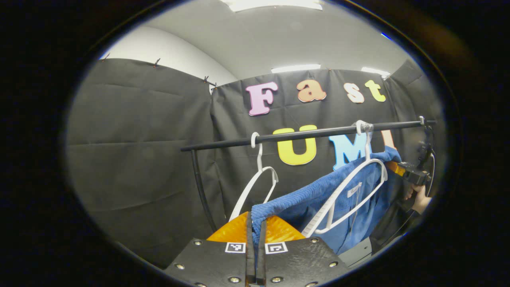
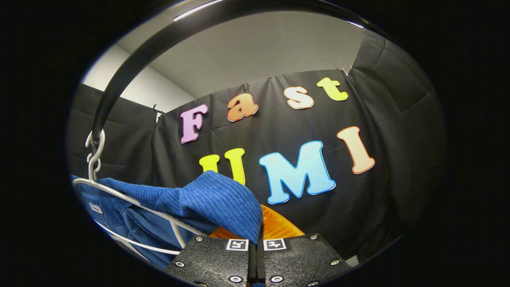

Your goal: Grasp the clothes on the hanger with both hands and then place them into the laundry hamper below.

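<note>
Grasp done, both hand-held grippers, left (image 1: 255, 235) and right (image 2: 257, 239), clenched on blue garment (image 1: 318, 195) (half off white hanger (image 1: 350, 191)); lowering into hamper remains.

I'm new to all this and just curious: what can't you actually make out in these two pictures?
- Laundry hamper: below the lower edge in both views.
- Blue garment: lower part cut off by the left gripper view's edge.
- Garment label: too small to read in the right gripper view.
- Person: just a hand at the edge.
</note>
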